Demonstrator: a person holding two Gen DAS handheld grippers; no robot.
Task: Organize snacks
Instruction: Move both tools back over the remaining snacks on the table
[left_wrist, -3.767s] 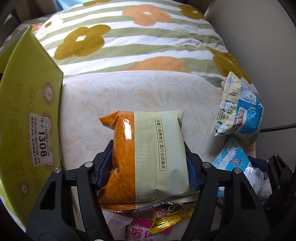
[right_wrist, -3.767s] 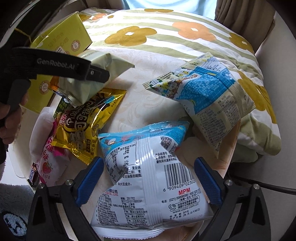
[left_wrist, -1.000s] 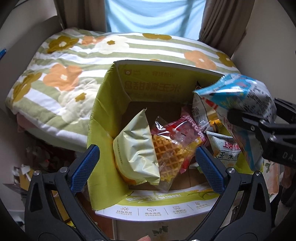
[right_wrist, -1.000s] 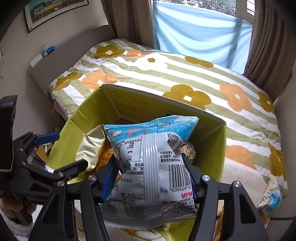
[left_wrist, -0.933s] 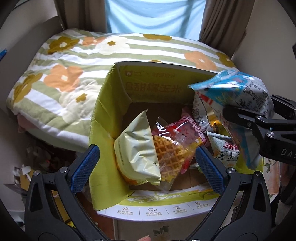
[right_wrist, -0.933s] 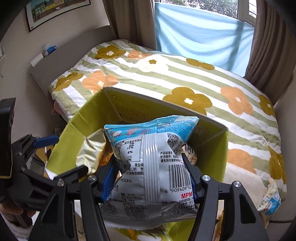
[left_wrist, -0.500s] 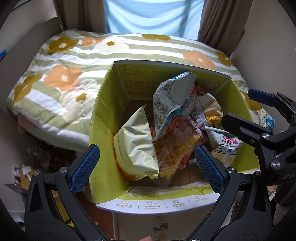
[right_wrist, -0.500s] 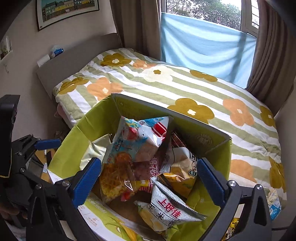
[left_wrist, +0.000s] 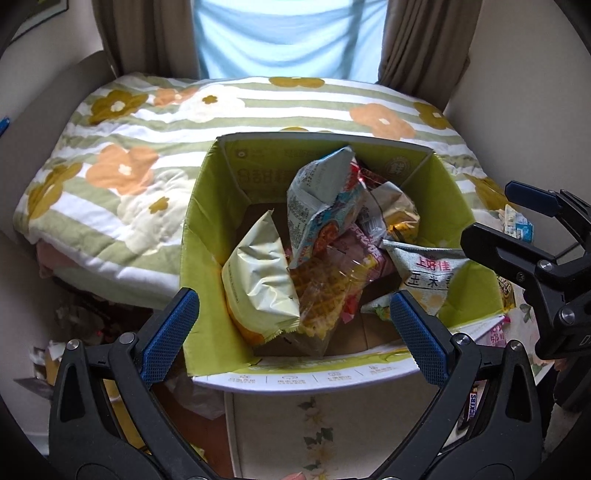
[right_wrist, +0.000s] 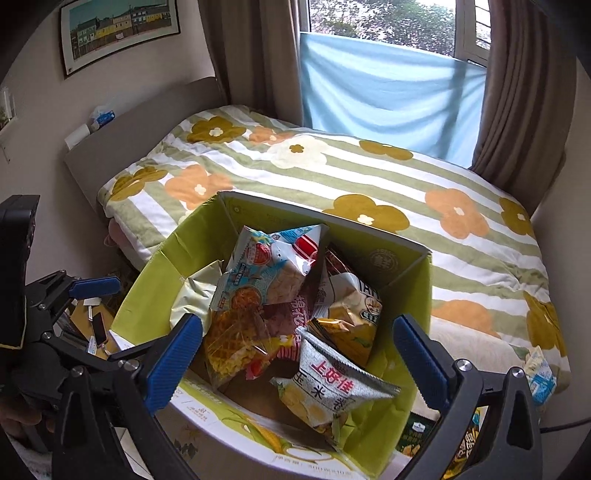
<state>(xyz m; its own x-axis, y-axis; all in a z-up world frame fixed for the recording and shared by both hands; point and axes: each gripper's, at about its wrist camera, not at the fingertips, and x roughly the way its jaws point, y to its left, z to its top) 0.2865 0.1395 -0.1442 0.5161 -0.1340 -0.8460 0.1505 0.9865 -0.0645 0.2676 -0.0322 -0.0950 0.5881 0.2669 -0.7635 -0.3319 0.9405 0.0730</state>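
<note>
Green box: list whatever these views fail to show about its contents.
- Floor of the green box: mostly covered by piled packets in both views.
- Pale green packet: front print faces away in the left view; the blue-and-white packet covers most of it in the right view.
- Waffle packet: label unreadable through wrinkled film.

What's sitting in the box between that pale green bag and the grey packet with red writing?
A clear waffle pack, with a pink packet behind it, lies between the green bag and grey packet; the left wrist view shows it.

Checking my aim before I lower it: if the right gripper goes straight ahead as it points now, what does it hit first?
Probably the snack pile in the green box: the open right gripper points at the pink packet, though depth is uncertain.
</note>
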